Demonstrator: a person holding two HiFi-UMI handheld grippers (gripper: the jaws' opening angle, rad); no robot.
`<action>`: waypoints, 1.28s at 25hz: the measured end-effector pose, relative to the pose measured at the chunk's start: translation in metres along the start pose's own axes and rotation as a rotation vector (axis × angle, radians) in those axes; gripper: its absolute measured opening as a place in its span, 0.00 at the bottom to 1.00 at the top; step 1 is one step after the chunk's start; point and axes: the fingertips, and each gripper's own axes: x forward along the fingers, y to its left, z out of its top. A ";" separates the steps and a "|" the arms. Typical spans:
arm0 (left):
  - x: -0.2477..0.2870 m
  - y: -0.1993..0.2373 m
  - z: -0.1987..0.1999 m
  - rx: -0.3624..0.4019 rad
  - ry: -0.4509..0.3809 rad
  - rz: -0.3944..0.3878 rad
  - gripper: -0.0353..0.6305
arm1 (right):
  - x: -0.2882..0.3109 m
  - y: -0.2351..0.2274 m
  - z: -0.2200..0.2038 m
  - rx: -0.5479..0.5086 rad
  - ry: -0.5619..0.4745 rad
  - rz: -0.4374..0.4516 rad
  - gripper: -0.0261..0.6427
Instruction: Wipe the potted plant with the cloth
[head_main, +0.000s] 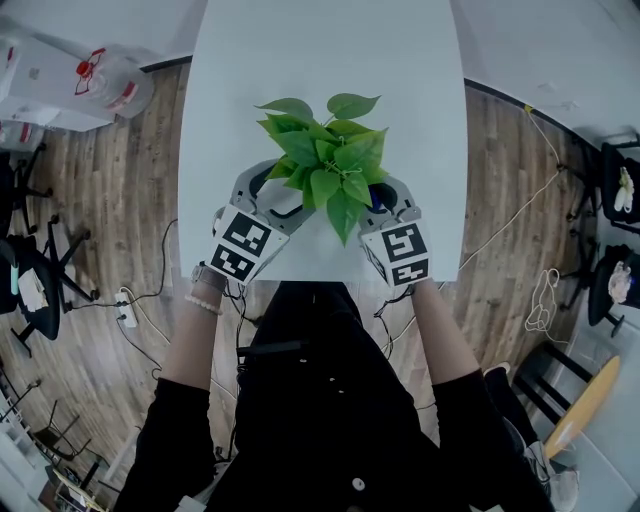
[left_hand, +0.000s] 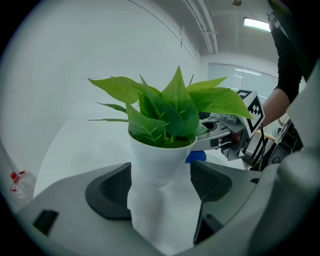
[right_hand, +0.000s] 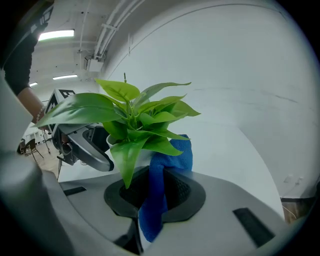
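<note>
Where the plant stands: a potted plant (head_main: 325, 155) with broad green leaves in a smooth, tapered white pot (left_hand: 160, 157), upright on a white table (head_main: 240, 80), between the two grippers.
Left gripper (head_main: 272, 192): released; its dark ribbed pads (left_hand: 112, 190) are wide apart, one on each side of the pot's lower part, and neither visibly presses on it.
Left gripper view: the pot is straight ahead, between the jaws; the leaves (left_hand: 165, 112) rise above them; the right gripper (left_hand: 232, 132) shows beyond the pot.
Right gripper (head_main: 385, 200): clenched on a blue terry cloth (right_hand: 152, 200), a folded strip pinched between its jaws.
Cloth: its upper end rises just ahead of the right jaws, close against the pot's side under the leaves, which hide any contact; its lower end hangs below the jaws.
Right gripper view: one long leaf droops over the left-hand pad; the left gripper's curved open jaw lies beyond the pot.
Marker cubes (head_main: 243, 245): one on each gripper, at its rear end.
</note>
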 end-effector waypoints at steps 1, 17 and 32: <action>0.003 0.000 0.004 0.001 -0.010 -0.006 0.60 | 0.001 -0.002 0.001 -0.001 0.000 0.000 0.17; 0.007 -0.009 0.011 -0.038 -0.024 0.054 0.60 | -0.006 0.006 -0.006 0.033 -0.003 -0.009 0.17; 0.002 -0.019 0.006 -0.134 0.009 0.188 0.60 | -0.024 0.046 -0.016 0.073 0.001 0.040 0.17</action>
